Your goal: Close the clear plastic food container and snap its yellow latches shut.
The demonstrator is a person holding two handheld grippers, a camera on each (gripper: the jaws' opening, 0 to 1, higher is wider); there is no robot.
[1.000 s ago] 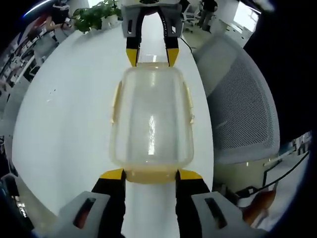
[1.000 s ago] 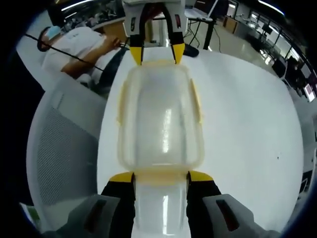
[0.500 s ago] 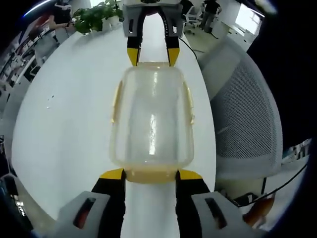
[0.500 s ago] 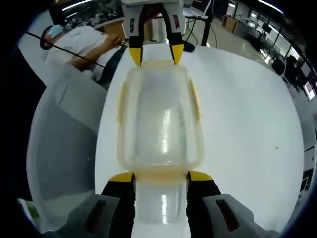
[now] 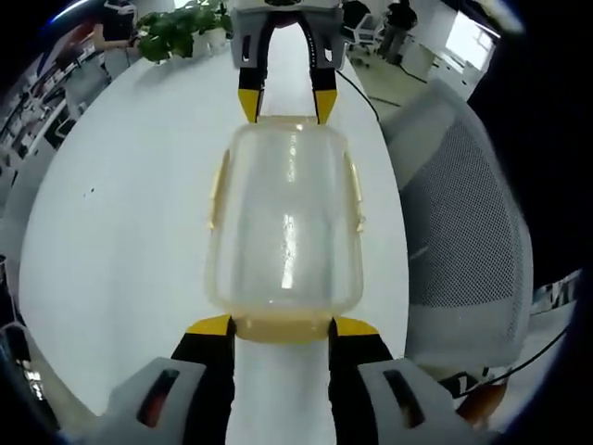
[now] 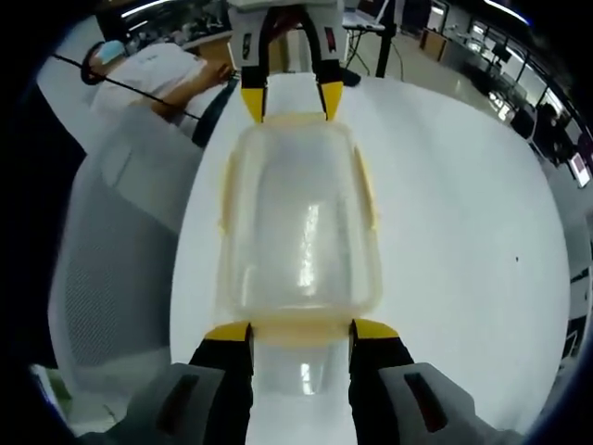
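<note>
The clear plastic container lies lengthwise between my two grippers over the white table, with its lid on. Pale yellow side latches run along its long edges. My left gripper holds the near end, its yellow-tipped jaws on either side of the end latch. My right gripper holds the far end. In the right gripper view the same container runs from my right gripper up to the left gripper.
The round white table spreads under the container. A grey mesh chair stands at its edge. A potted plant sits at the far side. A person in white leans nearby.
The table and chair have slid a little in both views while the container keeps its place between the jaws. Both grips are unchanged.
</note>
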